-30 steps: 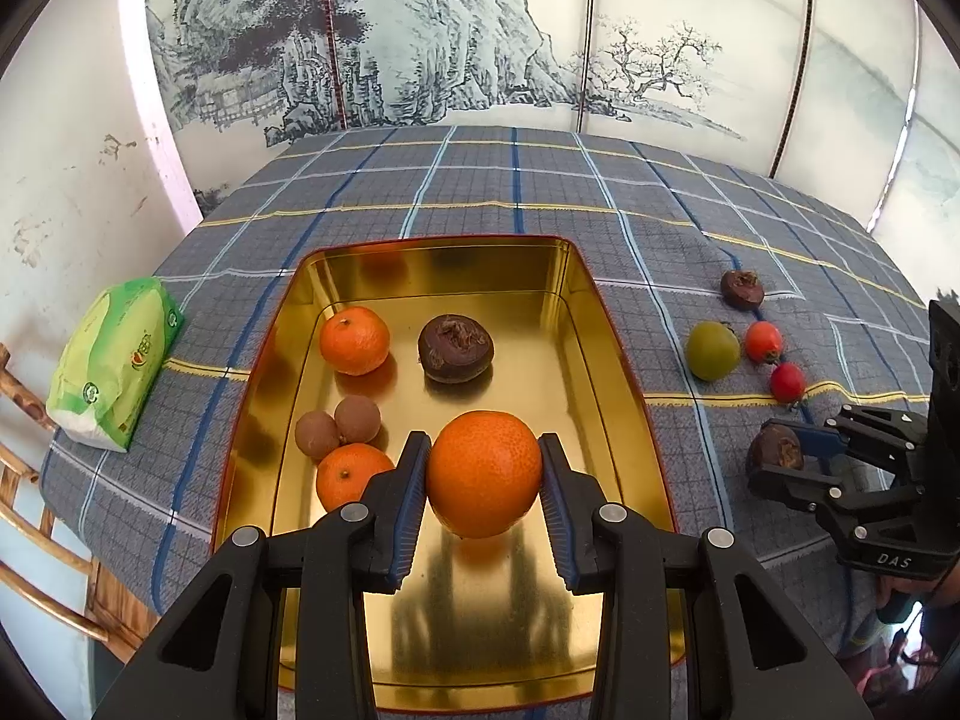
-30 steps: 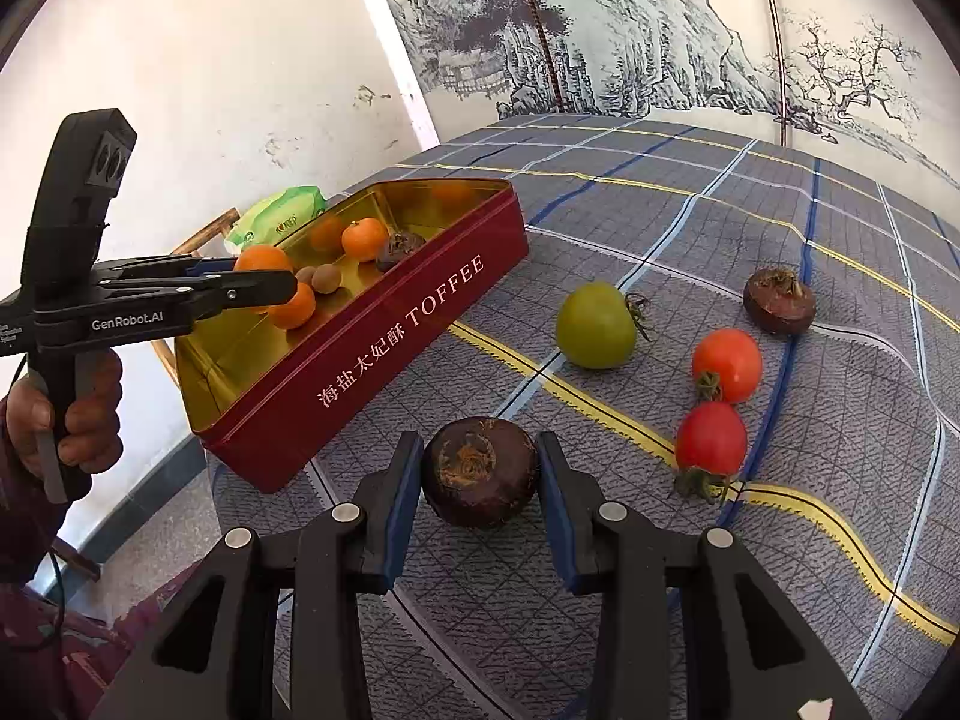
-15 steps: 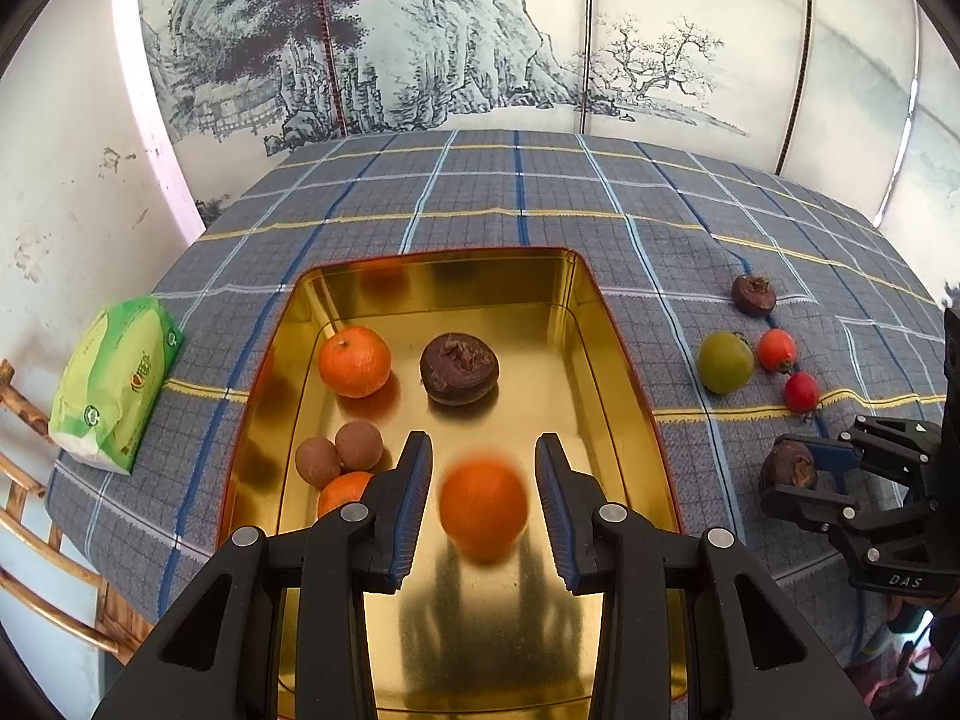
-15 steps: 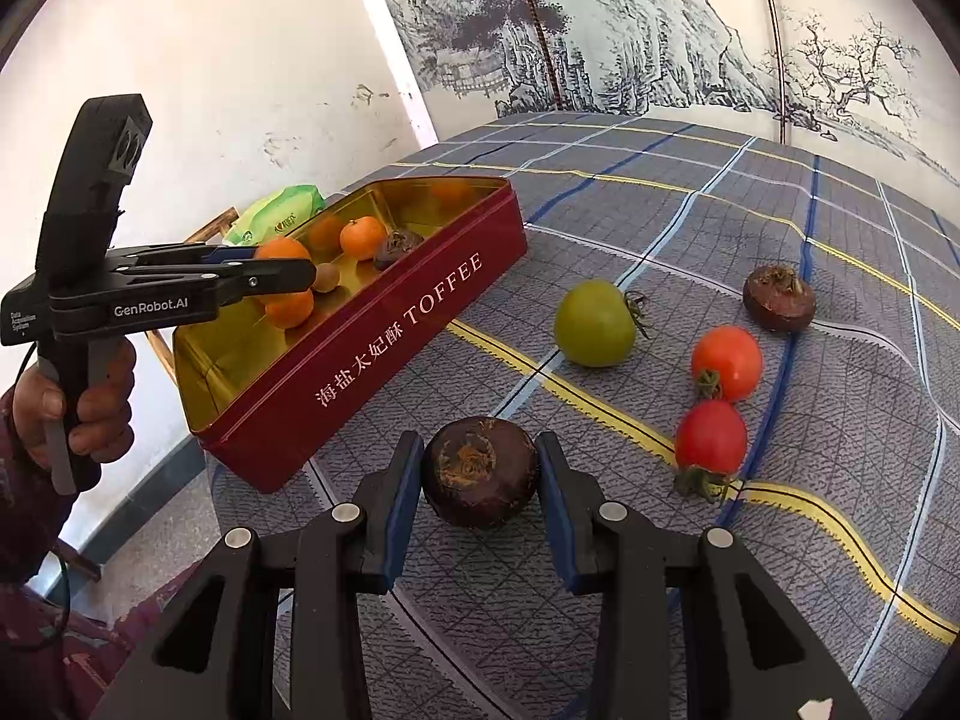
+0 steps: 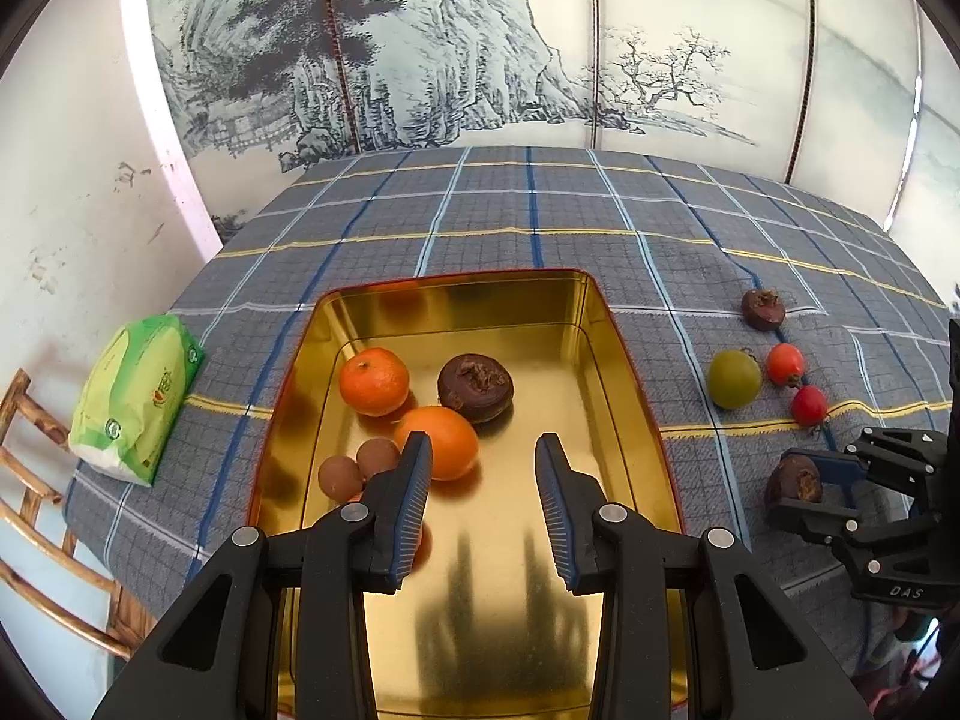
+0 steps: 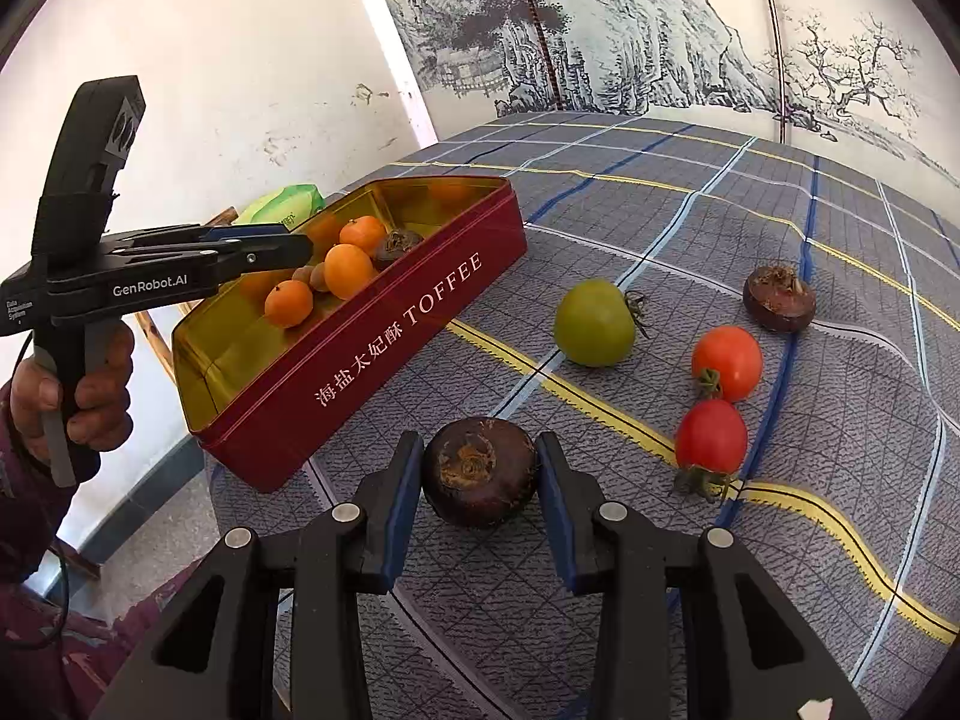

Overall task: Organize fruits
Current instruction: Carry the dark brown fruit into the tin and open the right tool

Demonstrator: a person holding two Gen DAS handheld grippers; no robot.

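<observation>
A gold-lined red toffee tin [image 5: 630, 372] holds an orange [image 5: 441, 441] lying loose beside another orange [image 5: 373, 381], a dark brown fruit [image 5: 474, 387] and two small brown fruits [image 5: 360, 465]. A third orange is mostly hidden behind a finger. My left gripper [image 5: 483, 456] hovers over the tin, jaws apart with nothing between them. To the right on the cloth, my right gripper [image 6: 478, 444] is shut on a dark brown fruit [image 6: 480, 471] that rests on the table. On the cloth lie a green tomato [image 6: 594, 324], two red tomatoes [image 6: 727, 360] and another dark fruit [image 6: 779, 299].
A green packet [image 5: 138, 390] lies at the table's left edge, above a wooden chair [image 5: 24, 480]. A painted screen [image 5: 480, 60] stands behind the plaid-covered table [image 5: 528, 228]. A person's hand [image 6: 90, 384] grips the left tool.
The orange that sat between my left gripper's fingers has dropped into the tin and rolled to the other oranges. The right gripper and its dark fruit have not moved.
</observation>
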